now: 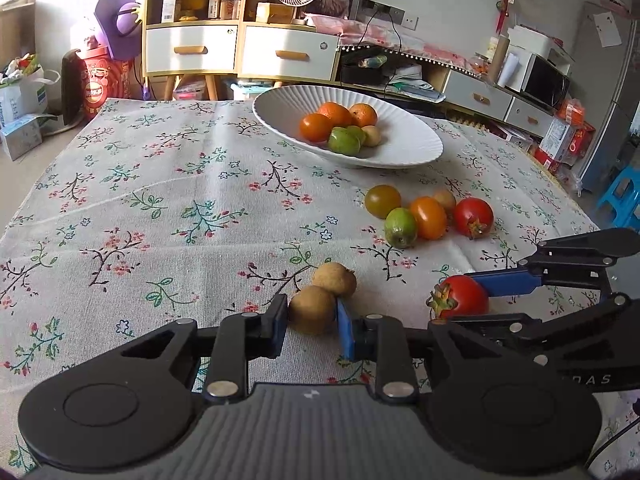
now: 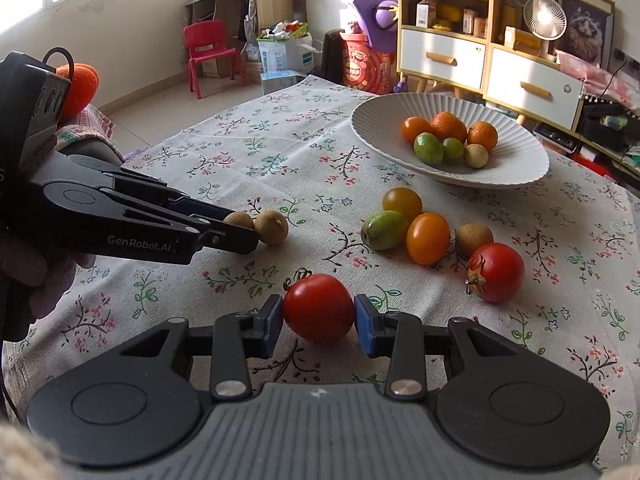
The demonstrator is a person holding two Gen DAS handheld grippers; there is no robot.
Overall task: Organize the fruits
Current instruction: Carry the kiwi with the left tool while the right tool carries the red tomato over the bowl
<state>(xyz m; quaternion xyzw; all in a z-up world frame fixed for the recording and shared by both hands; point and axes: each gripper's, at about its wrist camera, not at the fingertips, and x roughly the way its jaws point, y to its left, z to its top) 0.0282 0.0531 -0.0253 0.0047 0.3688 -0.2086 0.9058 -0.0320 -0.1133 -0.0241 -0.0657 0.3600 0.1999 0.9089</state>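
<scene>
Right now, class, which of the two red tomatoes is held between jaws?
The red tomato nearest the right wrist camera, clamped by the right gripper; the other red tomato lies free beside the orange and green fruits.

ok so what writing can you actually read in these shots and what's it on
"GenRobot.AI": white print on the side of the left gripper, seen from the right wrist.
"DAS": tail of a cut-off word on the right gripper body, seen from the left wrist.
Red drum by the cabinet: printed characters, too blurred to read.
Boxes on the shelf: labels too small to read.
</scene>
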